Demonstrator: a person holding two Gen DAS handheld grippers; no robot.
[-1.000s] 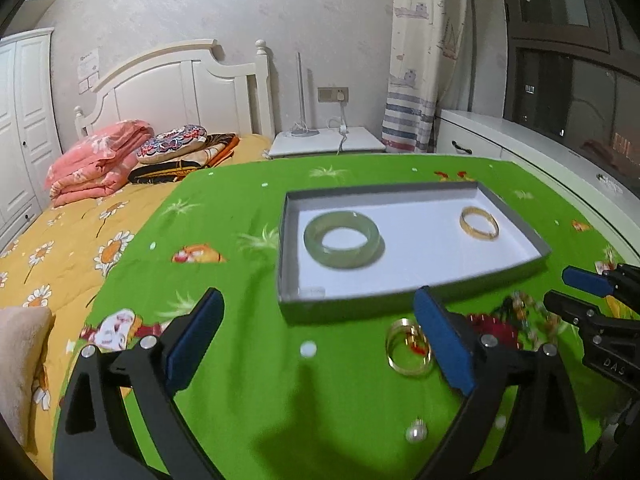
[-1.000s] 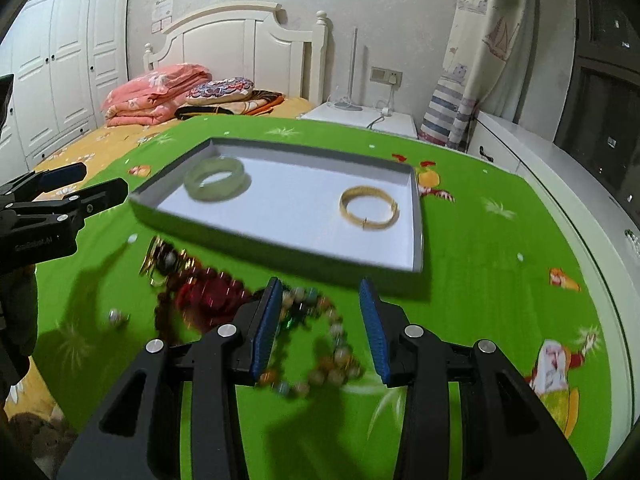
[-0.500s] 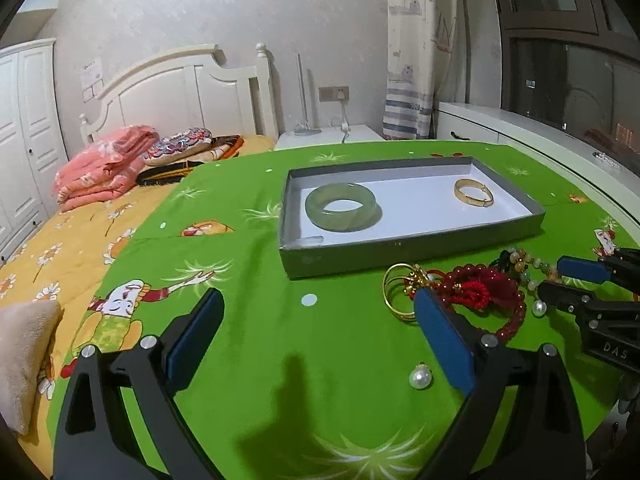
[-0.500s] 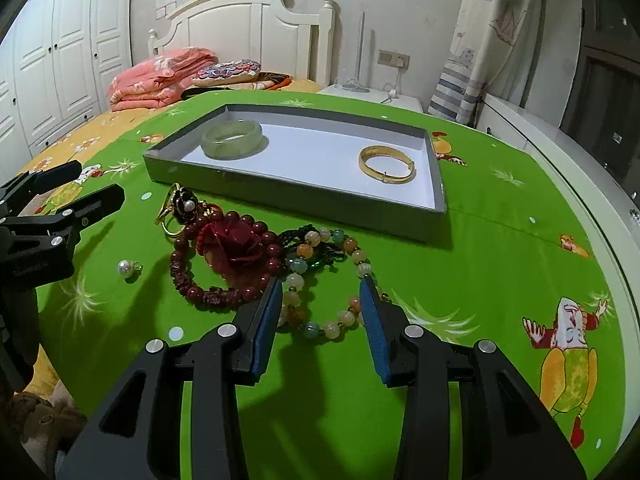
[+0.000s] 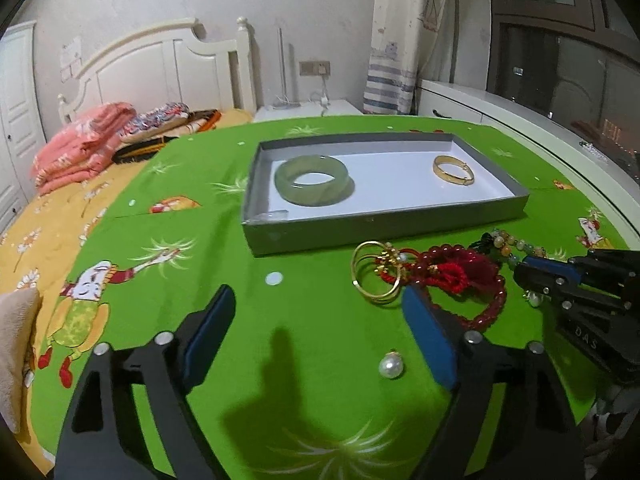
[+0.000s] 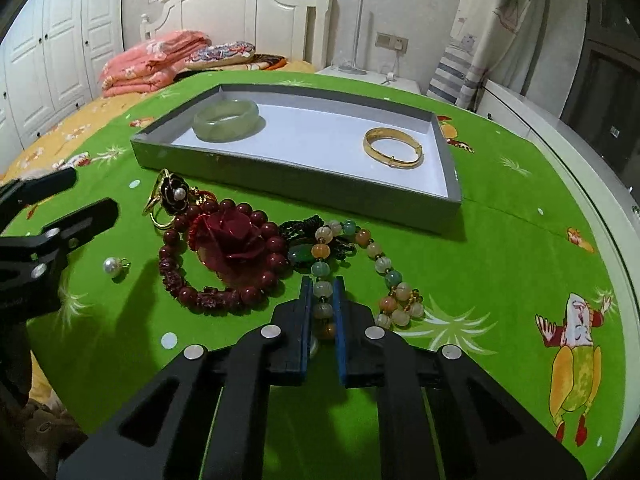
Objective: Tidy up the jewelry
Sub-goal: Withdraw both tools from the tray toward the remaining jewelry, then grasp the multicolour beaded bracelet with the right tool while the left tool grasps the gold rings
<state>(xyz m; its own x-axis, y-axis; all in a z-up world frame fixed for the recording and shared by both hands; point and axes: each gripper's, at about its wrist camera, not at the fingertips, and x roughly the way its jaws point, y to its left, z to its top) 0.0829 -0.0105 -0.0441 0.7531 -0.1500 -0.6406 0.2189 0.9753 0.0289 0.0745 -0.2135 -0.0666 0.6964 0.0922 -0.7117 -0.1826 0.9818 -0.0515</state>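
Note:
A grey tray (image 6: 448, 184) holds a jade bangle (image 6: 226, 119) and a gold bangle (image 6: 393, 147). In front of it lie a red bead bracelet with a red flower (image 6: 236, 246), gold rings with a black flower (image 6: 170, 198), a multicoloured bead bracelet (image 6: 384, 264) and a pearl (image 6: 113, 267). My right gripper (image 6: 322, 292) is shut on the multicoloured bead bracelet's near side. My left gripper (image 5: 316, 308) is open and empty above the green cloth, left of the gold rings (image 5: 374, 276) and pearl (image 5: 391, 368). The tray also shows in the left wrist view (image 5: 380, 226).
The green cartoon cloth (image 6: 500, 240) covers a round table. A bed with pink bedding (image 6: 152, 60) and a white headboard stands behind. A white counter (image 5: 520, 120) runs along the right. A nightstand (image 6: 372, 76) is behind the table.
My right gripper has closed its jaws onto the multicoloured bead bracelet after moving down and forward to it. Both views have pulled back and lowered relative to the tray.

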